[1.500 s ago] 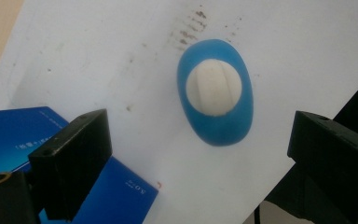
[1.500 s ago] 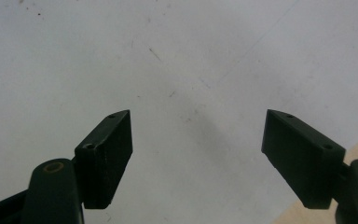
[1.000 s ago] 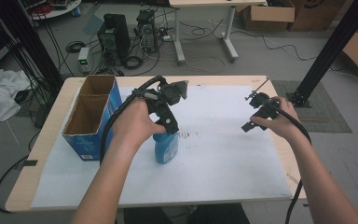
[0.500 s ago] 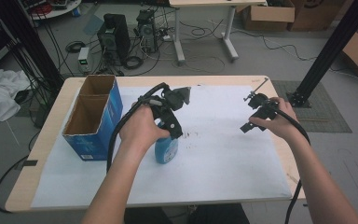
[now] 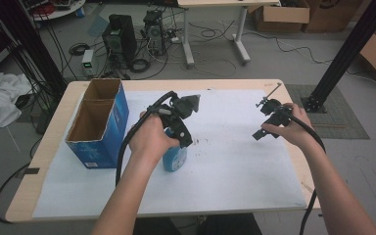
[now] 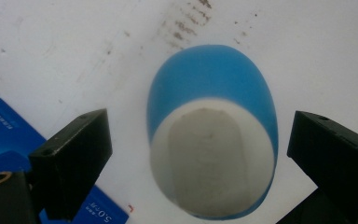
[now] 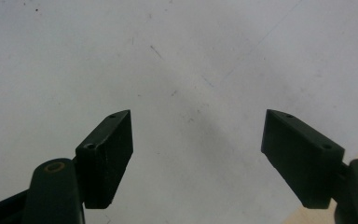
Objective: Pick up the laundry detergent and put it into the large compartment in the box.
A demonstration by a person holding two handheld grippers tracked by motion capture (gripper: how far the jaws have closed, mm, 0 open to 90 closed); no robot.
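A blue bottle [image 5: 175, 157] with a pale top stands upright on the white paper. In the left gripper view I look down on the bottle [image 6: 213, 140] from above. My left gripper [image 5: 183, 139] hangs over it, open. The left gripper [image 6: 200, 122] has one jaw on each side of the bottle, with a gap on both sides and no contact. My right gripper [image 5: 260, 134] is held above the paper at the right side of the table. The right gripper [image 7: 198, 119] is open with nothing between its jaws.
An open blue cardboard box [image 5: 98, 122] stands at the table's left, close to the bottle, and a corner of the box [image 6: 9, 135] is near the left jaw. White paper [image 5: 235, 166] covers most of the wooden table [image 5: 49, 142]. Brown specks mark the paper beside the bottle.
My left gripper has shifted slightly right and down over the bottle. The right gripper has hardly moved.
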